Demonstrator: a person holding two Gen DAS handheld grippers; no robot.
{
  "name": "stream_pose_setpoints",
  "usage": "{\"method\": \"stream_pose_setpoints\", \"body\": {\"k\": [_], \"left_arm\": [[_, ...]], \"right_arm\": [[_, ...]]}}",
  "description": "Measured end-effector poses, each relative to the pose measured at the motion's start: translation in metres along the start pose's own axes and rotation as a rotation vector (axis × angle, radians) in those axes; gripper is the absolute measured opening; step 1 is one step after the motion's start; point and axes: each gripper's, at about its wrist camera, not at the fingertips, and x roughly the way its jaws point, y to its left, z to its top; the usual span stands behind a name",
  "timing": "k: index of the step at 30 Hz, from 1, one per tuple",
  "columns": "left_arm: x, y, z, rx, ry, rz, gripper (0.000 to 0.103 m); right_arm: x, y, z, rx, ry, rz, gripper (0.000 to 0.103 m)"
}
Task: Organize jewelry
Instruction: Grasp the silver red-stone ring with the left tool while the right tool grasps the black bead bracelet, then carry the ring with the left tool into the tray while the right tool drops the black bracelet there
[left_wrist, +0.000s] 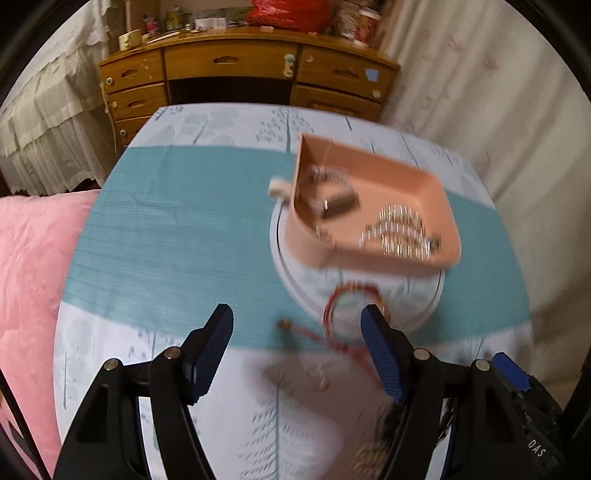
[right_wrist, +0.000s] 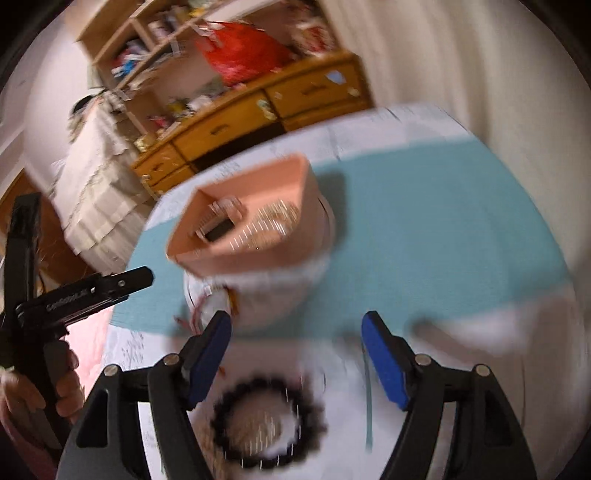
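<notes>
A pink tray rests on a white round stand and holds silver chains and a small dark box. A red cord bracelet lies at the stand's front, with its cord trailing onto the cloth. My left gripper is open and empty just before it. In the right wrist view the tray sits ahead on the stand. A black bead bracelet lies on the cloth below my open, empty right gripper. Both views are blurred.
The table carries a white and teal cloth. A wooden dresser with clutter stands behind it, a pink blanket lies to the left, and curtains hang at the right. The left gripper's body shows at the left of the right wrist view.
</notes>
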Motion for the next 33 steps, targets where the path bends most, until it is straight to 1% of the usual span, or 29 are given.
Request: {"method": "stream_pose_setpoints", "body": {"k": [3, 5, 8, 10, 11, 12, 13, 14, 16, 17, 19, 21, 22, 23, 24, 25, 26, 27, 29, 31, 33], "left_arm": [[0.001, -0.001, -0.02, 0.034, 0.019, -0.005, 0.07], [0.003, -0.002, -0.03, 0.051, 0.035, 0.0, 0.069], [0.009, -0.007, -0.045, 0.093, 0.051, 0.023, 0.061], [0.014, -0.009, -0.051, 0.109, 0.057, 0.032, 0.054], [0.016, -0.01, -0.054, 0.113, 0.058, 0.034, 0.052], [0.017, -0.011, -0.056, 0.114, 0.055, 0.031, 0.05], [0.018, -0.011, -0.057, 0.116, 0.052, 0.03, 0.049], [0.019, -0.012, -0.059, 0.122, 0.049, 0.03, 0.048], [0.02, -0.016, -0.061, 0.15, 0.043, 0.035, 0.037], [0.021, -0.018, -0.062, 0.164, 0.041, 0.038, 0.037], [0.024, -0.022, -0.063, 0.187, 0.04, 0.043, 0.037], [0.025, -0.025, -0.062, 0.205, 0.031, 0.05, 0.036], [0.025, -0.027, -0.062, 0.213, 0.027, 0.053, 0.036], [0.026, -0.028, -0.062, 0.223, 0.025, 0.053, 0.034], [0.026, -0.029, -0.061, 0.228, 0.025, 0.045, 0.028], [0.026, -0.03, -0.06, 0.229, 0.024, 0.041, 0.024], [0.027, -0.031, -0.06, 0.231, 0.022, 0.042, 0.022], [0.027, -0.032, -0.059, 0.236, 0.019, 0.039, 0.018], [0.028, -0.033, -0.058, 0.244, 0.009, 0.039, 0.017], [0.029, -0.033, -0.057, 0.237, 0.004, 0.025, 0.008], [0.029, -0.031, -0.056, 0.224, 0.003, 0.017, 0.006]], "right_arm": [[-0.008, 0.002, -0.031, 0.049, 0.033, -0.059, 0.074], [-0.012, 0.007, -0.045, 0.044, 0.044, -0.091, 0.074], [-0.02, 0.019, -0.062, 0.01, 0.03, -0.137, 0.074], [-0.021, 0.025, -0.068, -0.009, 0.026, -0.145, 0.073], [-0.02, 0.029, -0.071, -0.025, 0.025, -0.146, 0.073], [-0.02, 0.031, -0.072, -0.031, 0.022, -0.149, 0.068], [-0.02, 0.033, -0.073, -0.037, 0.017, -0.156, 0.058], [-0.019, 0.034, -0.074, -0.041, 0.02, -0.165, 0.053], [-0.015, 0.033, -0.071, -0.029, 0.035, -0.185, 0.038], [-0.013, 0.031, -0.07, -0.016, 0.037, -0.188, 0.035], [-0.011, 0.029, -0.069, 0.004, 0.038, -0.202, 0.034], [-0.004, 0.028, -0.069, -0.002, 0.067, -0.226, 0.034], [-0.001, 0.028, -0.069, -0.008, 0.084, -0.232, 0.033], [-0.001, 0.029, -0.069, -0.012, 0.078, -0.238, 0.033], [-0.001, 0.03, -0.07, -0.021, 0.077, -0.235, 0.028], [-0.001, 0.032, -0.07, -0.029, 0.074, -0.227, 0.022], [0.0, 0.033, -0.07, -0.042, 0.075, -0.219, 0.022], [0.001, 0.034, -0.071, -0.055, 0.075, -0.216, 0.022], [0.001, 0.034, -0.071, -0.056, 0.074, -0.209, 0.022], [0.001, 0.034, -0.07, -0.052, 0.075, -0.197, 0.019], [0.002, 0.034, -0.07, -0.055, 0.076, -0.192, 0.019]]}}
